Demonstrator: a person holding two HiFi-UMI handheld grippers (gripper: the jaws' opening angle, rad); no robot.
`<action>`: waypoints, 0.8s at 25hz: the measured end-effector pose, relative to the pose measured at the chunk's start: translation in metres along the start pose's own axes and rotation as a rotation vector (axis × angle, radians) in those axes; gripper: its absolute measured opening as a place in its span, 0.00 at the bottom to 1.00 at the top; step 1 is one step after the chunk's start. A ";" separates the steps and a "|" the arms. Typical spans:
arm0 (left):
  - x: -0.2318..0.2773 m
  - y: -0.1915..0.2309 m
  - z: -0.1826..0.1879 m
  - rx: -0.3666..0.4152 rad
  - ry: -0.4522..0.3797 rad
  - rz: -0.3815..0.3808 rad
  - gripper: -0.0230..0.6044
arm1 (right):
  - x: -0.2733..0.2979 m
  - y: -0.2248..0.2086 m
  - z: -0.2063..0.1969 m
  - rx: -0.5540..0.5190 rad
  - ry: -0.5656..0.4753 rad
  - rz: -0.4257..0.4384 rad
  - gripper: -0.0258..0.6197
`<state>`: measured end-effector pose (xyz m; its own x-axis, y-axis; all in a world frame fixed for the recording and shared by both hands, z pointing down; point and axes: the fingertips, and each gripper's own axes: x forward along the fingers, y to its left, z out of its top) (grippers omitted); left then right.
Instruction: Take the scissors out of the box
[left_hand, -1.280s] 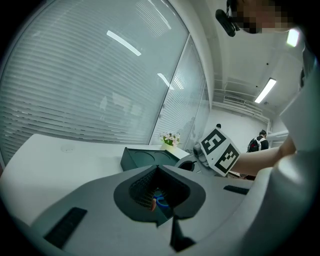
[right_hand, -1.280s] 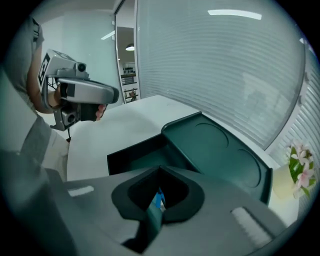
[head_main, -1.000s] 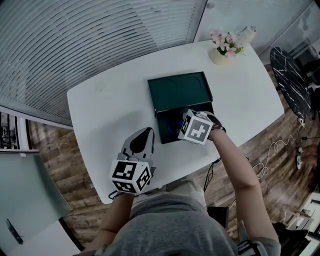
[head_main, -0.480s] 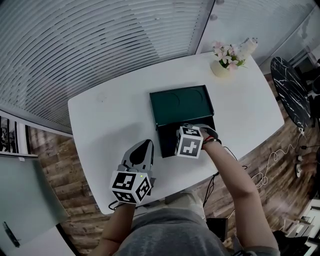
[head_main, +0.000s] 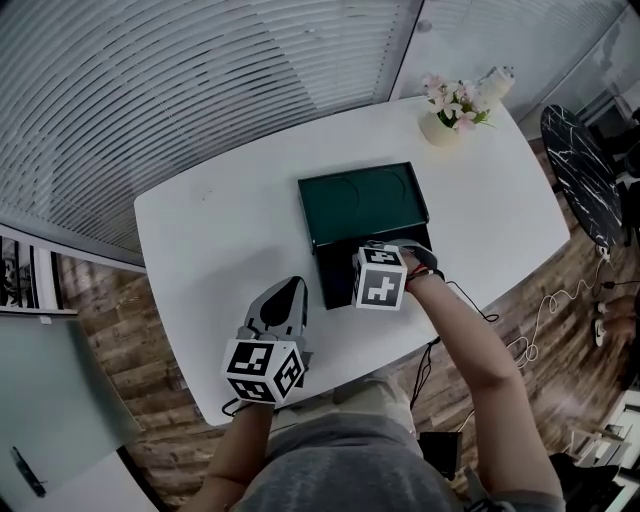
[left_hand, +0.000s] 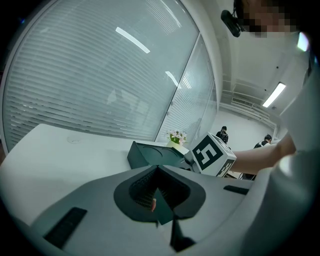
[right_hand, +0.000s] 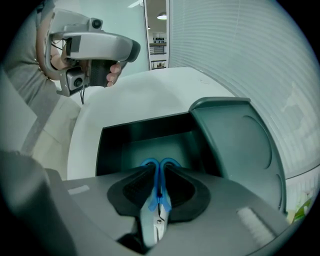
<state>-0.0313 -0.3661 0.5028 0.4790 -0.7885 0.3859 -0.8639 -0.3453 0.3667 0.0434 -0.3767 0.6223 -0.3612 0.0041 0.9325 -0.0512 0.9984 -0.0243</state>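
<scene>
The right gripper (right_hand: 159, 172) points steeply down over the open box (right_hand: 145, 131), and its jaws are closing with the scissors (right_hand: 157, 202) between them. The dark pads press on both sides of the blue handles, whose loops stick out past the jaw tips towards the box's inside, while the steel blades run back between the jaws. I cannot tell whether the loops touch the box floor. The box is dark green and sits on the white table (head_main: 220, 220), near its front edge. Its lid (head_main: 362, 200) is swung open on the far side, showing two round hollows. The left gripper (left_hand: 159, 170) hovers low over the table, beside the box and apart from it. Its jaws are together with nothing between them. A flower pot (head_main: 445, 110) stands at the far corner of the table.
</scene>
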 end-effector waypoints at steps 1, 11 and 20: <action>-0.001 0.000 0.001 0.005 -0.002 0.000 0.05 | -0.001 0.001 0.001 -0.008 -0.002 -0.004 0.17; -0.021 -0.007 0.003 0.011 -0.020 -0.031 0.05 | -0.033 0.005 0.014 0.059 -0.153 -0.138 0.16; -0.048 -0.022 0.006 0.038 -0.040 -0.061 0.05 | -0.077 0.008 0.026 0.160 -0.313 -0.334 0.16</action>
<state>-0.0363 -0.3244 0.4710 0.5250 -0.7848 0.3294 -0.8390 -0.4119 0.3557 0.0469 -0.3702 0.5412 -0.5622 -0.3570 0.7459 -0.3460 0.9208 0.1799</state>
